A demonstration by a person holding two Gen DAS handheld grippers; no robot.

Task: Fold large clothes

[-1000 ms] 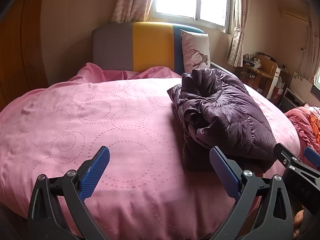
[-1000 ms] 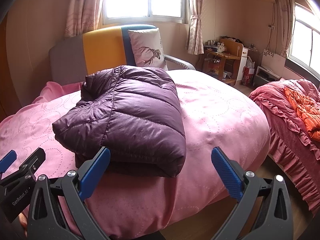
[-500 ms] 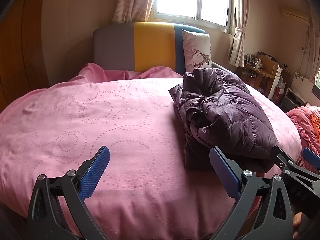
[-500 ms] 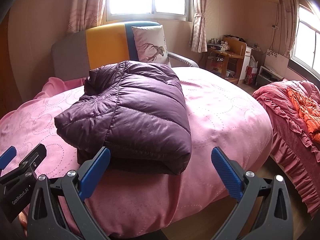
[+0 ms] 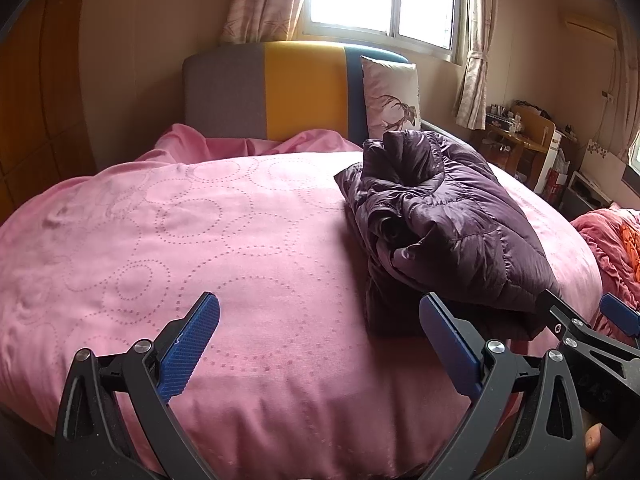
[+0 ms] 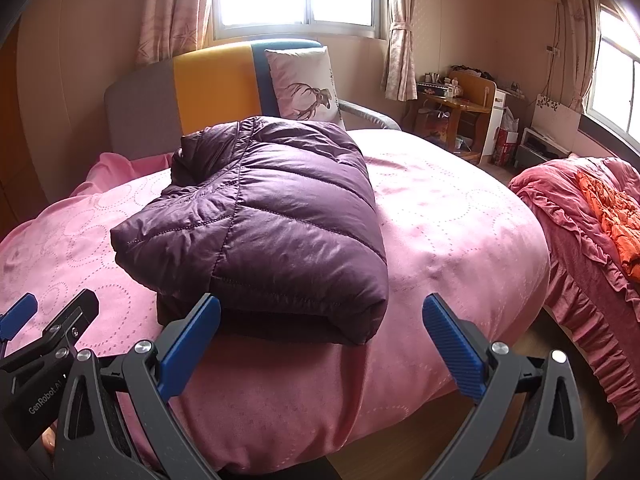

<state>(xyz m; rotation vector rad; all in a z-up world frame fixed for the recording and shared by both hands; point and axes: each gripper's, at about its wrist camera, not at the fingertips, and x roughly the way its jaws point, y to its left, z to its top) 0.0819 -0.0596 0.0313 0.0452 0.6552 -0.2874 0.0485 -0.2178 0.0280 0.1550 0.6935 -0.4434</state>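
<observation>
A dark purple puffer jacket (image 6: 272, 216) lies folded in a thick bundle on the pink bed cover (image 6: 448, 216). In the left wrist view the jacket (image 5: 448, 220) is on the right half of the bed (image 5: 160, 240). My left gripper (image 5: 320, 340) is open and empty, over the near edge of the bed, left of the jacket. My right gripper (image 6: 320, 340) is open and empty, just in front of the jacket's near fold. Each gripper shows at the edge of the other's view.
A grey, yellow and blue headboard (image 6: 208, 84) with a deer-print pillow (image 6: 308, 84) stands at the far end. A second bed with red and orange bedding (image 6: 592, 216) is on the right. A wooden desk (image 6: 456, 108) stands by the far wall.
Both grippers have drifted slightly; the jacket sits a little further right in both views. The jaws stay open and the jacket has not moved on the bed.
</observation>
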